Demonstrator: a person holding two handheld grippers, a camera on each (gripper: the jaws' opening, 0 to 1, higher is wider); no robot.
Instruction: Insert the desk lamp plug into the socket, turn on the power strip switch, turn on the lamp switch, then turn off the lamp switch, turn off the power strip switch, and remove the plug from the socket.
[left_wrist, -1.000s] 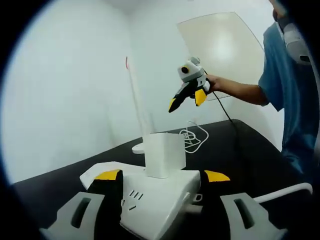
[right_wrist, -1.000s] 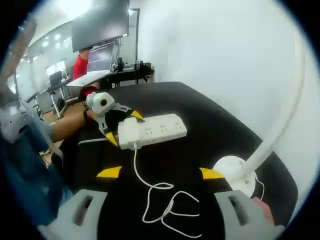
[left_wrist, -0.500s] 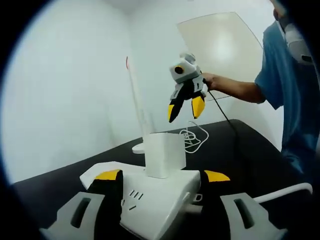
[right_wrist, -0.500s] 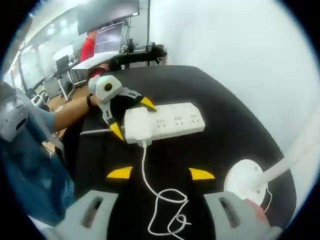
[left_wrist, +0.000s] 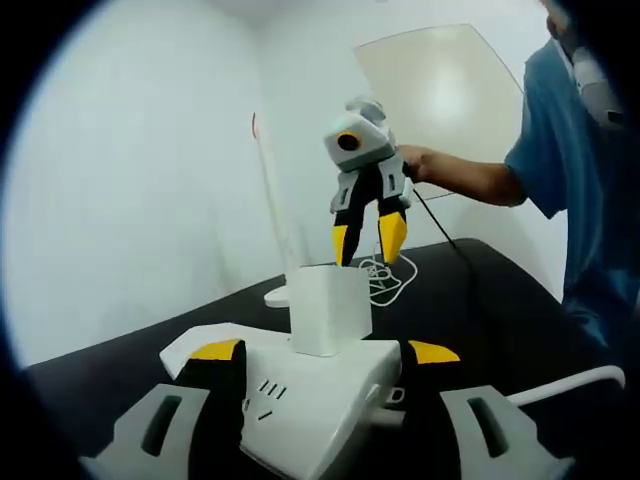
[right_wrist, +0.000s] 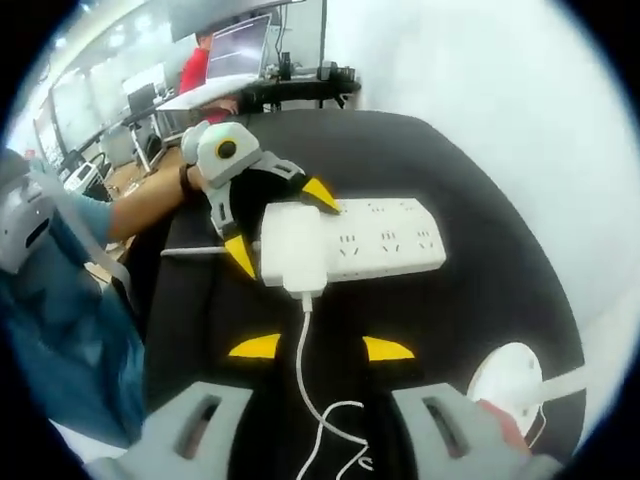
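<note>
A white power strip lies on the black table, and my left gripper is shut on its near end. The lamp's boxy white plug stands in a socket just beyond those jaws. My right gripper hangs open right above the plug, tips pointing down, nothing between them. In the right gripper view the power strip lies crosswise with the plug at its left end, clasped by the left gripper. The right gripper is open just short of the plug. The plug's white cable runs between its jaws.
The lamp's round white base sits at the table's right edge; its thin stem rises by the white wall. Loose cable coils behind the plug. A person in blue stands at the right. Office desks and monitors lie beyond the table.
The right gripper has come down and toward the plug, from high over the table to just above it. The left gripper and the power strip have stayed put.
</note>
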